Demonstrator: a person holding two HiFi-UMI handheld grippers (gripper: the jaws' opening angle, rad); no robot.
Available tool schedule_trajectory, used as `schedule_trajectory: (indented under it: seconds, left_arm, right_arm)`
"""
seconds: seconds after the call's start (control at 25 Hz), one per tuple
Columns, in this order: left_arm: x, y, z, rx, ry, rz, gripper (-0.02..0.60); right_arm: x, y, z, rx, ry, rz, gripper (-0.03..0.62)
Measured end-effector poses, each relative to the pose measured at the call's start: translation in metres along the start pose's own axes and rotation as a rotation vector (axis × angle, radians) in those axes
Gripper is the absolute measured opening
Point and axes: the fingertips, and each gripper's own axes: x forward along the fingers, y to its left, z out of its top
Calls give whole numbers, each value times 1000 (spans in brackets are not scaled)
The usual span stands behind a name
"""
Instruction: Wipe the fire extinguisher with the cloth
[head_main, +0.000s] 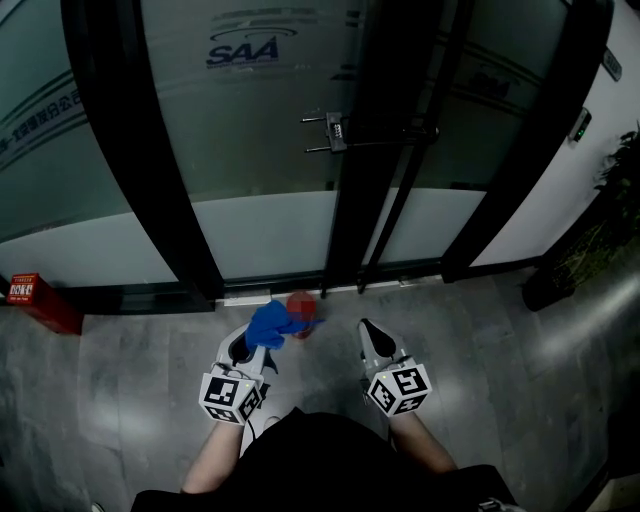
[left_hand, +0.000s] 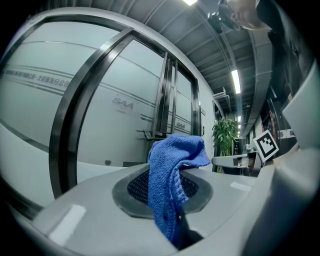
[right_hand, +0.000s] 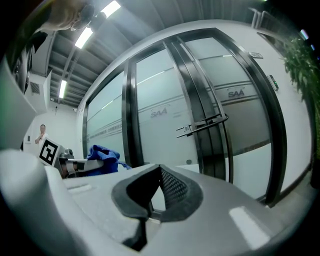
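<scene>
A blue cloth (head_main: 268, 322) is pinched in my left gripper (head_main: 260, 338), which is shut on it; in the left gripper view the cloth (left_hand: 172, 165) drapes over the closed pads (left_hand: 145, 192). Just past the cloth stands a red fire extinguisher (head_main: 300, 303), seen from above on the floor by the door; the cloth's edge overlaps it, and whether they touch cannot be told. My right gripper (head_main: 372, 335) hangs to the right of it, shut and holding nothing (right_hand: 155, 192). From the right gripper view the cloth (right_hand: 102, 154) shows at the left.
Frosted glass doors with black frames (head_main: 190, 200) and a locked handle (head_main: 335, 130) rise straight ahead. A red box (head_main: 30, 298) sits on the grey tiled floor at the far left. A potted plant (head_main: 600, 235) stands at the right wall.
</scene>
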Motion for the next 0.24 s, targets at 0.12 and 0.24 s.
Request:
schedule_trajectory:
  seconds: [0.12, 0.24]
  left_arm:
    - [-2, -3, -3, -5, 2, 3, 69]
    - [-1, -7, -6, -8, 6, 6, 68]
  right_arm:
    - [-4, -1, -4, 6, 8, -3, 3]
    - [-7, -5, -4, 14, 15, -13, 3]
